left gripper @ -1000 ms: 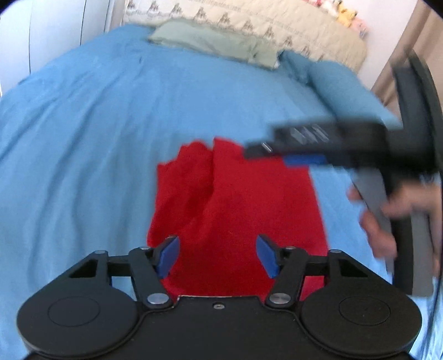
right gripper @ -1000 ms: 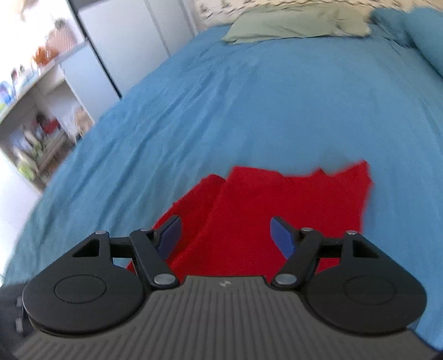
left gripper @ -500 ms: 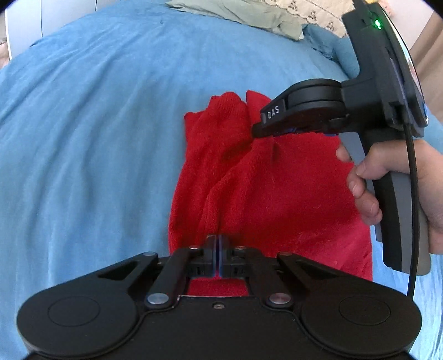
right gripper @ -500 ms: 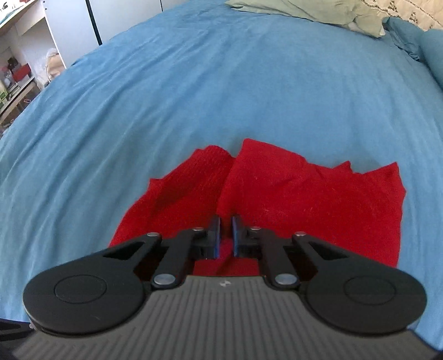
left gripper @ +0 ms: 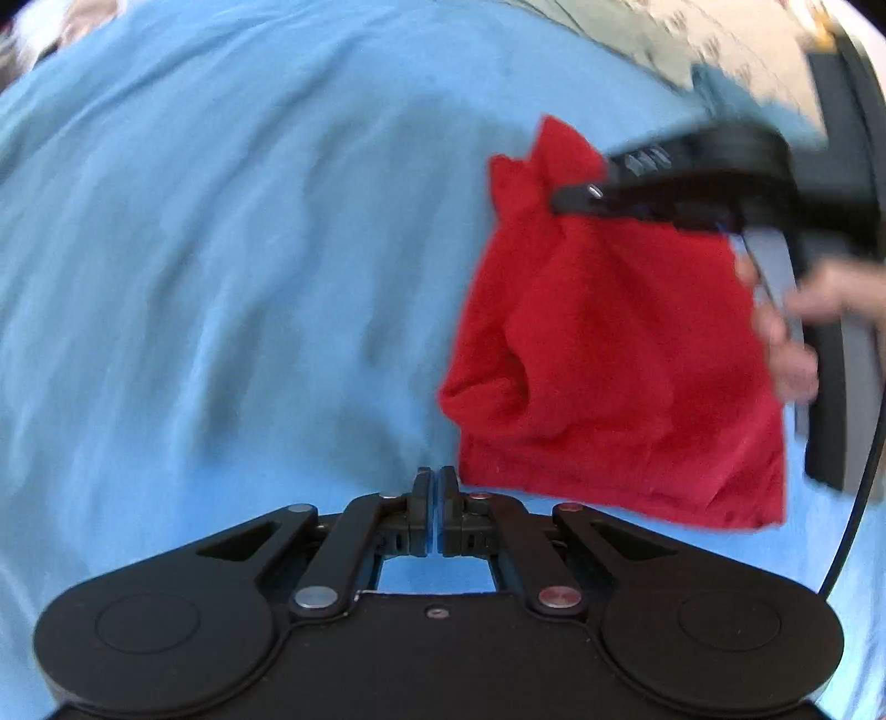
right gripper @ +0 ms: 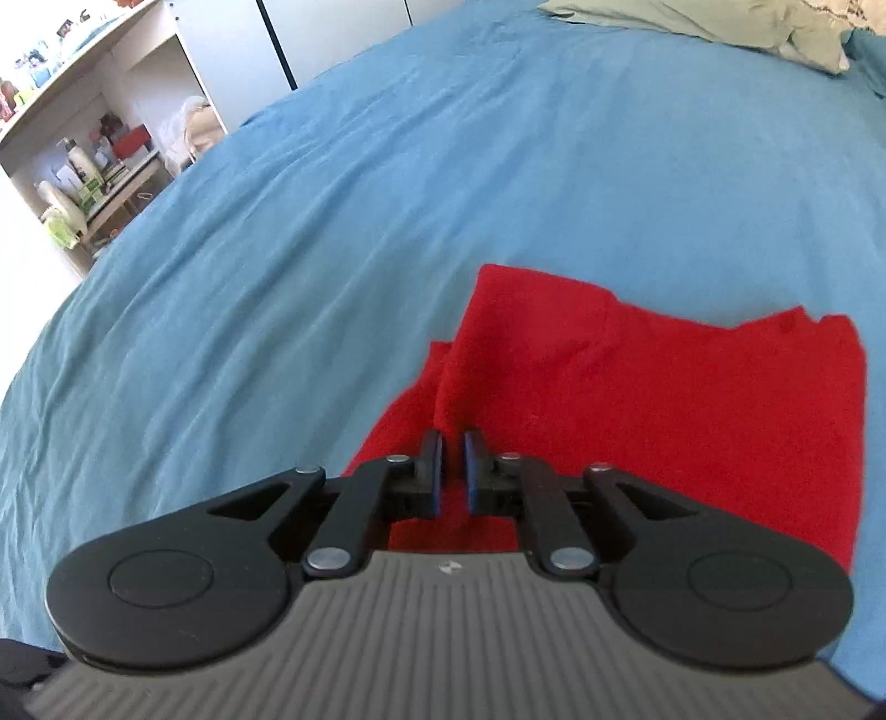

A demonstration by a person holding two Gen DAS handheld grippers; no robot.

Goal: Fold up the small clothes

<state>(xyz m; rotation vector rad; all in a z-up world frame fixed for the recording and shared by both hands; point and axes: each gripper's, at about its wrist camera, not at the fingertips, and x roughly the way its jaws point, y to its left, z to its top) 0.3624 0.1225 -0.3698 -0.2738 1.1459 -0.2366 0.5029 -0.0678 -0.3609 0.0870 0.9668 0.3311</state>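
Note:
A small red garment (left gripper: 609,354) lies folded on the blue bedsheet (left gripper: 221,277). It also shows in the right wrist view (right gripper: 664,399). My left gripper (left gripper: 434,482) is shut and empty, over bare sheet just left of the garment's near edge. My right gripper (right gripper: 453,448) is shut on a raised fold of the red garment at its left side. In the left wrist view the right gripper (left gripper: 559,200) reaches in from the right over the garment's far end, blurred, with the hand behind it.
A grey-green pillow (right gripper: 720,22) and a blue pillow (right gripper: 869,55) lie at the head of the bed. A shelf unit with bottles and clutter (right gripper: 83,166) stands beyond the bed's left side. A patterned headboard cover (left gripper: 692,50) shows at the far end.
My left gripper has let go of the garment's near edge and swung left off it. My right gripper stays shut on the red cloth, which has shifted right and bunched.

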